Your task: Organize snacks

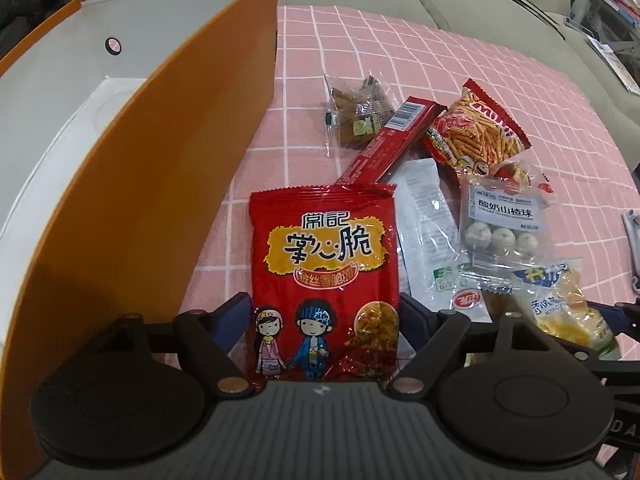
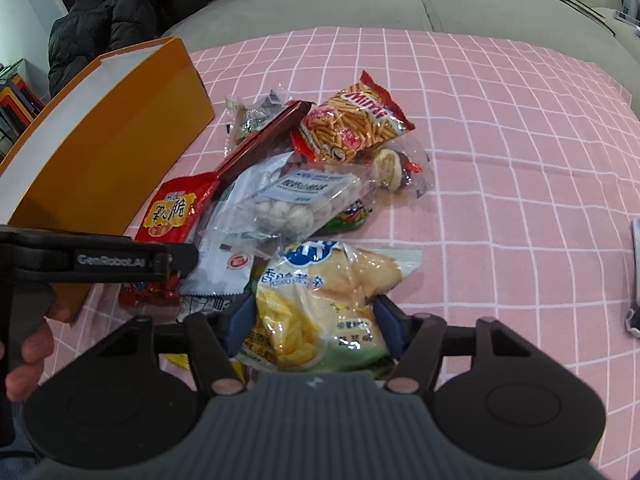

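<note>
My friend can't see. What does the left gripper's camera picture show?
The left gripper is closed on a red snack bag with two cartoon kids on it. An open orange box stands to its left, and more snack packets lie piled to the right on a pink checked cloth.

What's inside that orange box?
The orange box shows only bare white walls, a small round hole and some white floor. Its near wall hides the rest, so snacks there cannot be ruled out.

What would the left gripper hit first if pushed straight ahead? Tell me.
The left gripper is already shut on the red noodle-snack packet. Straight ahead, that packet's top edge would probably meet the long red box first, though depth is unclear.
</note>
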`<act>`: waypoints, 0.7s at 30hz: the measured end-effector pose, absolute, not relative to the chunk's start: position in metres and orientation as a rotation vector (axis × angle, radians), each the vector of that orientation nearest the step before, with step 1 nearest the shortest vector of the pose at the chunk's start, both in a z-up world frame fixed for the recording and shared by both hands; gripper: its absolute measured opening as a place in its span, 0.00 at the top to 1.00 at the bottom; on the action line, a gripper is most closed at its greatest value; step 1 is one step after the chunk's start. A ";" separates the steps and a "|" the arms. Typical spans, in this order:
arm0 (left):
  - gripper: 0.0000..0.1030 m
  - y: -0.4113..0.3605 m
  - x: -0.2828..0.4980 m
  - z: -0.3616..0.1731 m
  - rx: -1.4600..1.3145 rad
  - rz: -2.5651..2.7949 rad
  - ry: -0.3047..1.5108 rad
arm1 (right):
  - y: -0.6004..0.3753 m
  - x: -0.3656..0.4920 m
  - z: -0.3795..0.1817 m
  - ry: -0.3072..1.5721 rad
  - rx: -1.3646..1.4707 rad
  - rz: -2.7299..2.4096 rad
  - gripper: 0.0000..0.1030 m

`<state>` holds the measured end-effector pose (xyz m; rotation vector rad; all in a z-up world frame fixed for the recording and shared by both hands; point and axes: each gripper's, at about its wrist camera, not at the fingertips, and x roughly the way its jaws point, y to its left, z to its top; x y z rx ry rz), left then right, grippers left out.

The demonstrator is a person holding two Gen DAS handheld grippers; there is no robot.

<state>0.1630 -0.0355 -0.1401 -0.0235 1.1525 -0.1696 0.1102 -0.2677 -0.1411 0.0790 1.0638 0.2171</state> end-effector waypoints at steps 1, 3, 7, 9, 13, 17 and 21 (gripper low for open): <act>0.09 -0.036 0.163 -0.140 -0.019 -0.167 1.151 | -0.268 0.110 -0.141 1.063 0.078 0.222 0.43; 0.16 -0.036 0.164 -0.140 -0.023 -0.175 1.150 | -0.267 0.110 -0.141 1.061 0.074 0.227 0.45; 0.22 -0.035 0.163 -0.138 -0.034 -0.172 1.146 | -0.266 0.106 -0.139 1.061 0.070 0.235 0.48; 0.24 -0.032 0.160 -0.135 -0.041 -0.163 1.141 | -0.266 0.104 -0.137 1.064 0.070 0.235 0.50; 0.24 -0.030 0.147 -0.121 -0.042 -0.159 1.110 | -0.265 0.098 -0.131 1.056 0.072 0.238 0.52; 0.24 -0.031 0.131 -0.103 -0.055 -0.160 1.091 | -0.263 0.088 -0.123 1.046 0.076 0.247 0.52; 0.24 -0.034 0.113 -0.084 -0.063 -0.185 1.070 | -0.260 0.074 -0.116 1.039 0.069 0.255 0.56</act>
